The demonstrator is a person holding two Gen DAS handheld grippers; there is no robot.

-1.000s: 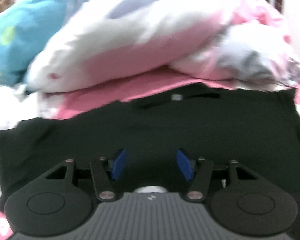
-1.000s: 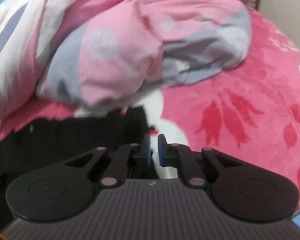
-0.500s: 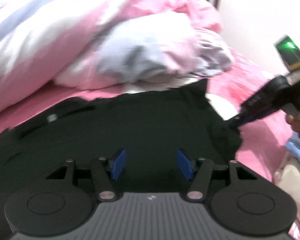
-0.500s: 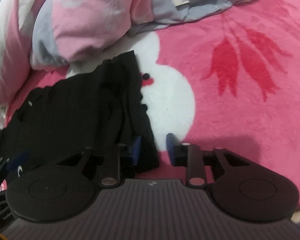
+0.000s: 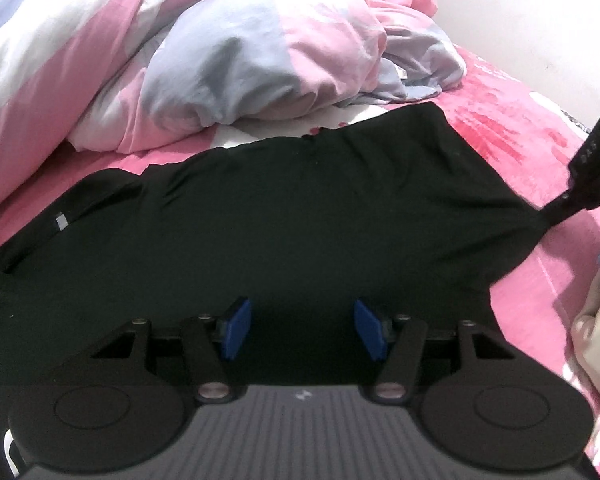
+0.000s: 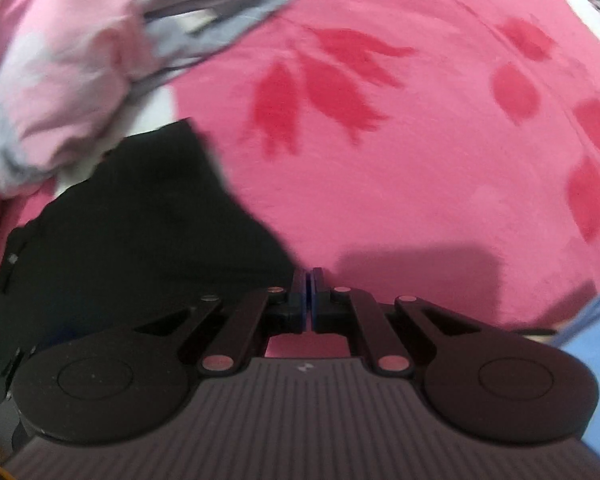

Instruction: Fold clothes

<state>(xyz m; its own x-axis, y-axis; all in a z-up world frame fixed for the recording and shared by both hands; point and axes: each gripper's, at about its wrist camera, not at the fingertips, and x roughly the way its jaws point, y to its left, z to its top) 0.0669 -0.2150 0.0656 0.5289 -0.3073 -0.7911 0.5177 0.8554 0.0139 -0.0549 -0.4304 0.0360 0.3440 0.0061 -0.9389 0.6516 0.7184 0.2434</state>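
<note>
A black garment (image 5: 284, 208) lies spread flat on a pink floral blanket (image 6: 420, 152), with a heap of pink, white and grey bedding (image 5: 228, 64) bunched just beyond its far edge. The right gripper (image 6: 308, 288) has its blue fingers pressed together at the garment's right corner; the left wrist view shows that corner drawn into a taut point at the gripper's tip, so the fingers appear to be pinching the cloth there, though in the right wrist view the cloth reaches only to the left finger and the pinch itself is hard to make out. Holding the very corner probably gives a clean edge to lift and carry across for a fold. The left gripper (image 5: 300, 328) hovers over the near middle of the garment with its blue pads (image 5: 234, 334) spread apart and nothing between them, angled down toward the fabric. It seems poised either to pin the cloth while the right side pulls, or to take a second hold along the near hem. A small grey label (image 5: 61, 223) at far left marks what may be the neckline, which suggests the right corner is the bottom hem.
</note>
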